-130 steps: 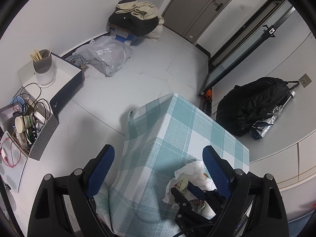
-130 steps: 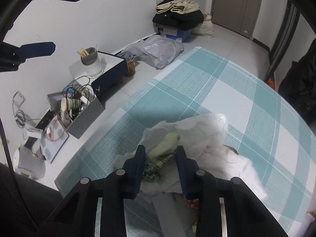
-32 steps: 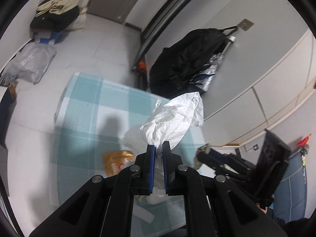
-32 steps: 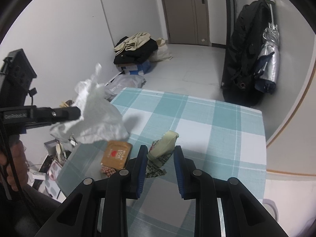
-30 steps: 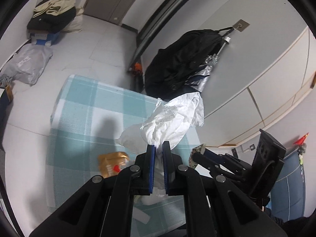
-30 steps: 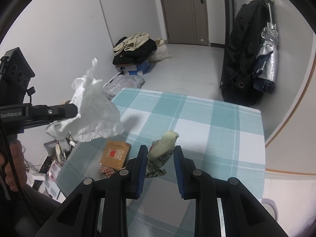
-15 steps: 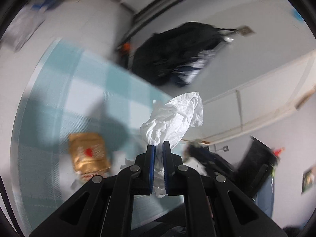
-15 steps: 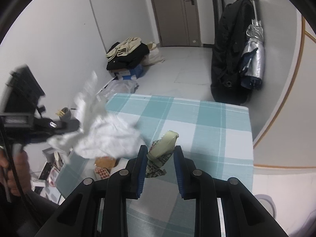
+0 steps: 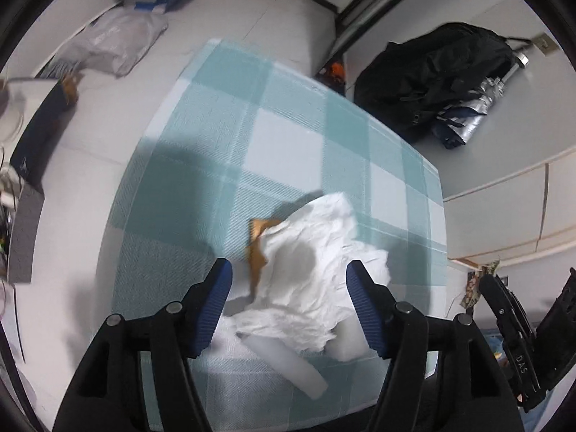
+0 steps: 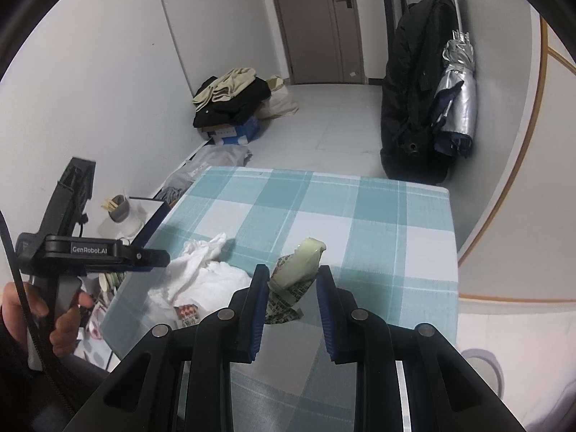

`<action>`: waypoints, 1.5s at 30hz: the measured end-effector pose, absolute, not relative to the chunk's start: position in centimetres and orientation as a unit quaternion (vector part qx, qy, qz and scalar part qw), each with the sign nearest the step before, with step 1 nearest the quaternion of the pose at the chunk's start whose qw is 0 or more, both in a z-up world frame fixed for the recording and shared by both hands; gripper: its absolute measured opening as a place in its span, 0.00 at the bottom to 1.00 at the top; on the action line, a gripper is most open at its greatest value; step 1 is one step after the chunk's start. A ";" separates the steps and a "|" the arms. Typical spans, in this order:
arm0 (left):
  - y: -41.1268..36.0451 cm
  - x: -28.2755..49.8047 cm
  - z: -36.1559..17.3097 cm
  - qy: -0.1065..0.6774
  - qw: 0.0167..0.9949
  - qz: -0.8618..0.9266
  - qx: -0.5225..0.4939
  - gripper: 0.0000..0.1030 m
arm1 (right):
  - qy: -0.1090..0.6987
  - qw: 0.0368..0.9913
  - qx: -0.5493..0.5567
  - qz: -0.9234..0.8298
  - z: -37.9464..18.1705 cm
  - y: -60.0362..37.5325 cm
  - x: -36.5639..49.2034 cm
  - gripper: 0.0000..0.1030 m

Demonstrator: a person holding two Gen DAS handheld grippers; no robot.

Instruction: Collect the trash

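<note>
A crumpled white plastic bag (image 9: 313, 266) lies on the teal checked tablecloth (image 9: 259, 133), partly over an orange snack packet (image 9: 257, 248) and a white strip (image 9: 288, 363). My left gripper (image 9: 288, 288) is open just above the bag, fingers either side of it. In the right wrist view the bag (image 10: 201, 280) lies at the table's left edge under the left gripper (image 10: 108, 252). My right gripper (image 10: 292, 295) is shut on a pale green crumpled wrapper (image 10: 295, 270), held above the table.
A black coat and silver umbrella (image 10: 432, 108) hang at the right wall. Clothes on a box (image 10: 234, 108), a grey bag (image 9: 111, 39) and a box with cups (image 10: 122, 212) sit on the floor to the left. A small patterned wrapper (image 10: 187, 315) lies beside the bag.
My left gripper has opened and let go of the white bag, which has dropped onto the table over the orange packet. The right gripper still holds the green wrapper.
</note>
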State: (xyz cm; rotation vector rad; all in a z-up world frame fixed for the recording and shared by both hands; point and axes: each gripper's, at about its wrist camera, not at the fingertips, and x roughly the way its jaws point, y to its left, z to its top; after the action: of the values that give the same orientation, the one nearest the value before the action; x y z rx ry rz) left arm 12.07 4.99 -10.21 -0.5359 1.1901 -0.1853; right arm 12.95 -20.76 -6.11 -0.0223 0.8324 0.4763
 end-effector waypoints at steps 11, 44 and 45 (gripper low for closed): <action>2.1 15.0 -11.2 0.570 0.791 -0.098 -0.198 0.69 | 0.405 0.884 -0.007 0.233 -6.4 -21.0 13.6 0.25; 4.9 12.5 -6.7 0.466 0.853 -0.049 -0.229 0.02 | 0.368 0.899 0.004 0.237 -3.4 -21.3 11.3 0.25; 4.9 12.7 -7.0 0.478 0.846 -0.047 -0.229 0.03 | 0.370 0.899 0.007 0.236 -3.5 -21.4 11.2 0.25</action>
State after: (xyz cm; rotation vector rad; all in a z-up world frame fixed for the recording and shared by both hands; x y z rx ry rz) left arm 12.70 4.95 -6.99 -0.4829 1.0091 -0.0994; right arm 11.21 -21.44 -3.49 0.0144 0.7655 0.4878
